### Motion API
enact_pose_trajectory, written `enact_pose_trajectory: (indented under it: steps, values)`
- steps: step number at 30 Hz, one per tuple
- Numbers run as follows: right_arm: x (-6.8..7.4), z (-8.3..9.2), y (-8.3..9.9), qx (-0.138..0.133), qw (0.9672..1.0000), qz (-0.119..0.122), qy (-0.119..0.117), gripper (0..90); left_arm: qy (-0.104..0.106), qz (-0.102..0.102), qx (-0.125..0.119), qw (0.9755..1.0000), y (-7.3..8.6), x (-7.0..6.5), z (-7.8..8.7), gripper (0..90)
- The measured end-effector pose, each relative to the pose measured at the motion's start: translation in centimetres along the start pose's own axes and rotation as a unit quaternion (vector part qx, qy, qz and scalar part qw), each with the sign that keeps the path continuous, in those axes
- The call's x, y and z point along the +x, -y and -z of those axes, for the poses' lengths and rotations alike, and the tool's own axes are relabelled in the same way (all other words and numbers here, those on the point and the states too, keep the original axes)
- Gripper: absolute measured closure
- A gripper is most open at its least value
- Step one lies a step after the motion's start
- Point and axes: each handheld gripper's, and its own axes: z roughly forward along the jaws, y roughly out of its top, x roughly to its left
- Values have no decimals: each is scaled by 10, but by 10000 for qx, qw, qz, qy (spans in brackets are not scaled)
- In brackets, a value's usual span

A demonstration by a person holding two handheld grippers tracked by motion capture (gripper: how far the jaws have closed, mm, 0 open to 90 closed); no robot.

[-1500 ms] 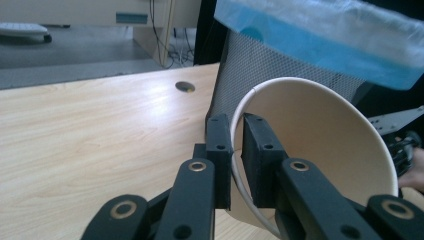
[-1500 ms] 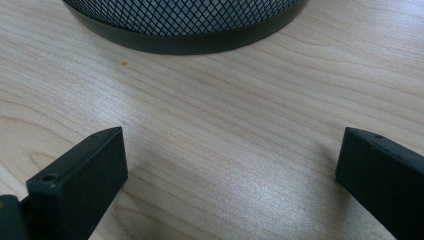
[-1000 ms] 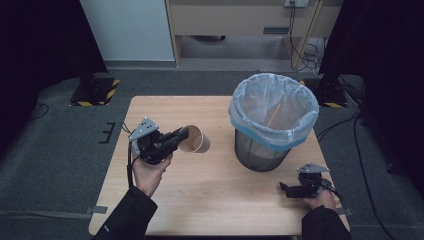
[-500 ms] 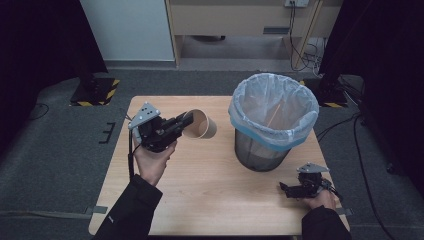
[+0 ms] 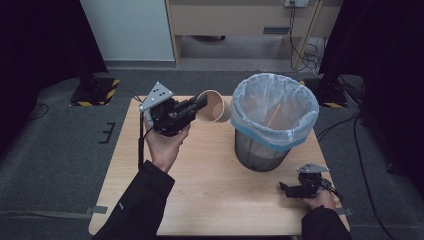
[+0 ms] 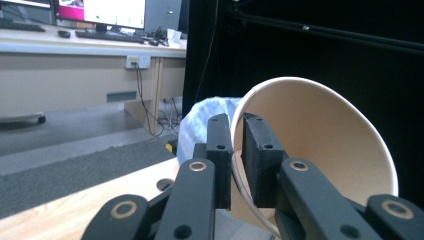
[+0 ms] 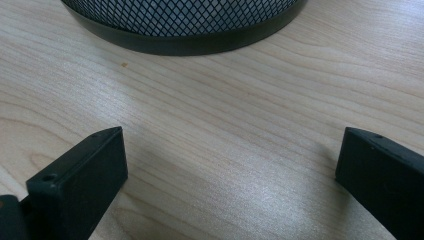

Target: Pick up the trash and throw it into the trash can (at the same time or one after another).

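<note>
We see a light wooden table standing on grey carpet. Directly on its right half stands a black mesh wastebasket lined with a pale blue bag. In front of the wastebasket, towards the table's near right corner, the right gripper rests low on the wood, its jaws set wide apart. The board left of the wastebasket is plain wood grain.

Dark sleeves cover both forearms. The left tongs are black, topped by a grey three-cornered plate dotted with small holes, a black cable trailing down. Close in, brass-ringed pivots and small screw holes mark the blocky pads. The right tongs match: black, grey-plated.
</note>
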Motion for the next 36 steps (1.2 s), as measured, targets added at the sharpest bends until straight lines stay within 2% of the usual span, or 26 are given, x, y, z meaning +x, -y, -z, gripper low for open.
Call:
enact_pose_trajectory:
  steps: [14,33,36]
  values:
    - [0,0,0,-14,10000,-18,3,3,75,-95,-157,9998,-20,-14,-19,817]
    - [0,0,0,-35,10000,11,15,4,238,-130,-172,9995,-22,-29,-53,817]
    - [-1,0,1,-42,10000,31,16,4,229,-193,-151,9994,-23,-31,-59,817]
